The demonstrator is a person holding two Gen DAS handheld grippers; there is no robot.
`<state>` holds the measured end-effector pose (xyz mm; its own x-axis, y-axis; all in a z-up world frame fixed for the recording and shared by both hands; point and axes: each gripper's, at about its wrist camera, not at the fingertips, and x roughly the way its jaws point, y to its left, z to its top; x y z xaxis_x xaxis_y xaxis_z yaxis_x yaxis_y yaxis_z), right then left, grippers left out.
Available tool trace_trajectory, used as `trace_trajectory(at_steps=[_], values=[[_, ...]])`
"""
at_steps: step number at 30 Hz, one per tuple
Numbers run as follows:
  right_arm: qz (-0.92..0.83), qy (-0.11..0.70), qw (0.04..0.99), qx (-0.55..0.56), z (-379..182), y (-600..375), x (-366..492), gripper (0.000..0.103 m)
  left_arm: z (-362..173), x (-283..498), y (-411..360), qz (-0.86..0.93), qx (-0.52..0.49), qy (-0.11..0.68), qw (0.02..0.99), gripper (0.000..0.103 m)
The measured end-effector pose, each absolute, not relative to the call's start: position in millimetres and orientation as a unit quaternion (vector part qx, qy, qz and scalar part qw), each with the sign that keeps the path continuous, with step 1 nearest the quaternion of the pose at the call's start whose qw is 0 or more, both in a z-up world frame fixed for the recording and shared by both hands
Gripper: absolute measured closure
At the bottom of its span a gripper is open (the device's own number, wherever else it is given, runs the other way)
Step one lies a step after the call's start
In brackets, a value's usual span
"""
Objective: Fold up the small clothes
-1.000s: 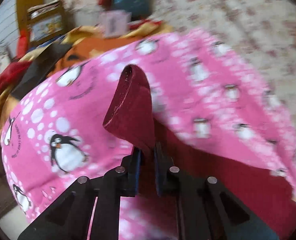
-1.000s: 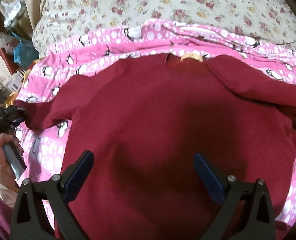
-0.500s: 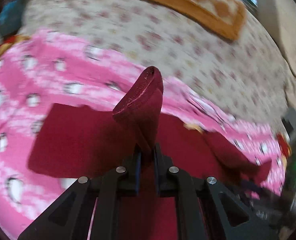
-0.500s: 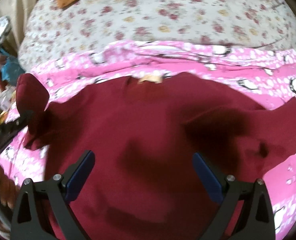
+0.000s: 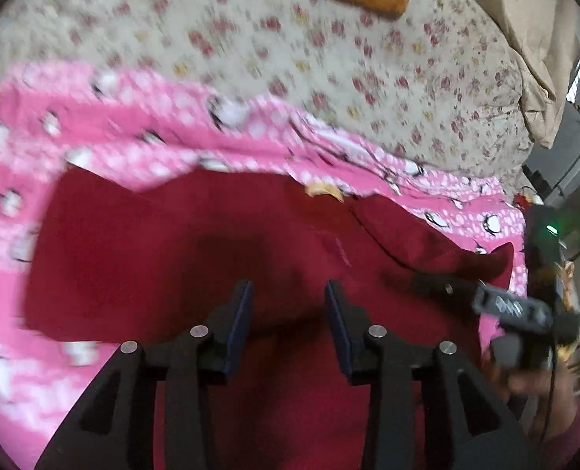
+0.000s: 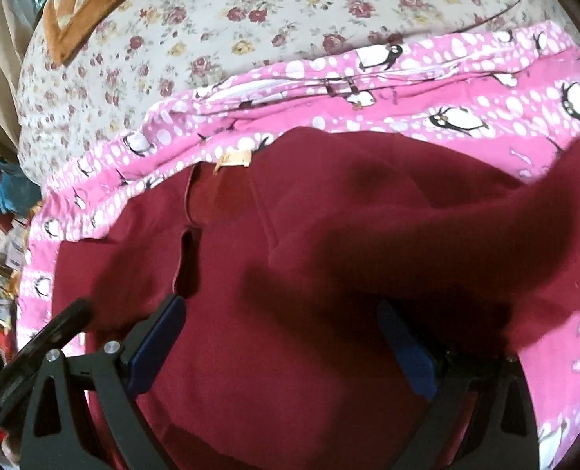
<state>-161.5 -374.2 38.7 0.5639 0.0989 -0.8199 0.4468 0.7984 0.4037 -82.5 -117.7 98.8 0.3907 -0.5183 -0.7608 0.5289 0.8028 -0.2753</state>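
The dark red shirt (image 5: 196,258) lies spread on the pink penguin blanket (image 6: 466,90) over the floral bedspread (image 5: 329,58); the left gripper (image 5: 288,305) has just been opening, nothing between its jaws (sleeve released); the right gripper (image 6: 282,337) hovers wide apart, empty, above the shirt.

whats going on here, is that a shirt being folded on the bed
Yes. A person with a gripper in each hand is folding a dark red top spread on a pink penguin blanket over a floral bedspread. The left gripper has just been opening, nothing between its fingers now, and one sleeve lies folded in over the body. The right gripper is open above the top, the other sleeve not yet folded.
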Motion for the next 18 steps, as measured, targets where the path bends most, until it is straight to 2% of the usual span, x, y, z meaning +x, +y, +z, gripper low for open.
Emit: trace_trajectory(at_steps=[3, 4, 6, 8, 9, 13, 14, 16, 18], values=[[-0.097, 0.465, 0.834, 0.282, 37.9, -383.9, -144.0, 0.004, 116.4, -82.9, -79.8, -0.248, -0.007, 0.449, 0.858, 0.085], [-0.111, 0.46, 0.837, 0.275, 39.9, -391.4, -139.4, 0.008, 118.6, -82.5, -63.7, -0.223, -0.025, 0.447, 0.866, 0.084], [-0.153, 0.434, 0.845, 0.273, 44.9, -410.7, -135.6, 0.018, 114.5, -82.1, -34.8, -0.163, -0.047, 0.444, 0.88, 0.083], [-0.216, 0.403, 0.851, 0.259, 51.4, -435.8, -135.3, 0.036, 101.8, -80.1, -12.6, -0.11, -0.051, 0.445, 0.887, 0.082], [-0.259, 0.387, 0.849, 0.249, 56.4, -450.0, -137.7, 0.038, 93.9, -76.5, -5.7, -0.09, -0.046, 0.449, 0.888, 0.082], [-0.311, 0.351, 0.827, 0.309, 68.5, -481.3, -161.5, 0.036, 71.5, -53.7, 12.9, -0.029, -0.015, 0.471, 0.882, 0.082], [-0.299, 0.359, 0.821, 0.329, 68.8, -480.9, -164.7, 0.029, 70.1, -50.8, 14.6, -0.025, -0.017, 0.473, 0.88, 0.082], [-0.226, 0.386, 0.82, 0.357, 67.7, -461.1, -162.7, 0.022, 66.9, -46.4, 16.6, -0.017, -0.022, 0.479, 0.877, 0.082], [-0.148, 0.414, 0.828, 0.347, 66.3, -422.7, -151.2, 0.021, 62.1, -43.1, 12.8, -0.008, -0.018, 0.486, 0.874, 0.082]])
